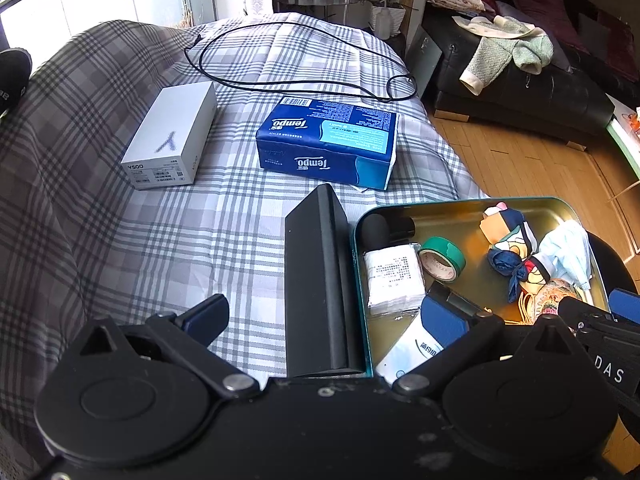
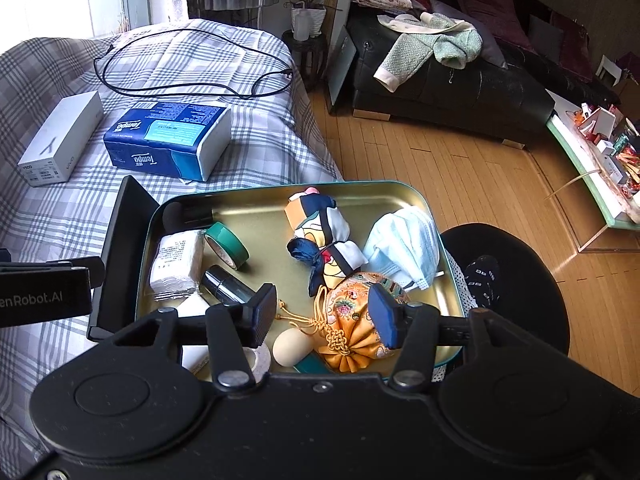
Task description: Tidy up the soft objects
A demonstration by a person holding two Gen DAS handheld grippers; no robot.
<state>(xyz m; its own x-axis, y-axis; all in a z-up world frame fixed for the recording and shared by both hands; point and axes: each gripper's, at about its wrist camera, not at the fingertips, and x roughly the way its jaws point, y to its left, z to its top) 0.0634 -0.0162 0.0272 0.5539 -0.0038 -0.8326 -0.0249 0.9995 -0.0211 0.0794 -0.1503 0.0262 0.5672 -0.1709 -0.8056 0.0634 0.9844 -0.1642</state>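
Observation:
A gold metal tin (image 2: 384, 196) (image 1: 460, 208) sits at the bed's edge. It holds a folded cartoon cloth (image 2: 324, 236) (image 1: 510, 240), a light blue face mask (image 2: 404, 244) (image 1: 568, 248), an orange embroidered pouch (image 2: 352, 320), a tissue pack (image 2: 176, 260) (image 1: 394, 276) and green tape (image 2: 226, 246) (image 1: 442, 258). My right gripper (image 2: 324, 320) is open, its pads either side of the orange pouch, just above it. My left gripper (image 1: 324, 320) is open wide, straddling a black box (image 1: 316, 280) and the tin's left wall.
A blue Tempo tissue package (image 1: 328, 142) (image 2: 168, 140), a white box (image 1: 172, 136) (image 2: 60, 140) and a black cable (image 1: 296, 60) lie on the plaid bed cover. A black stool (image 2: 504, 280) stands by the tin; wooden floor and a dark sofa (image 2: 460, 80) beyond.

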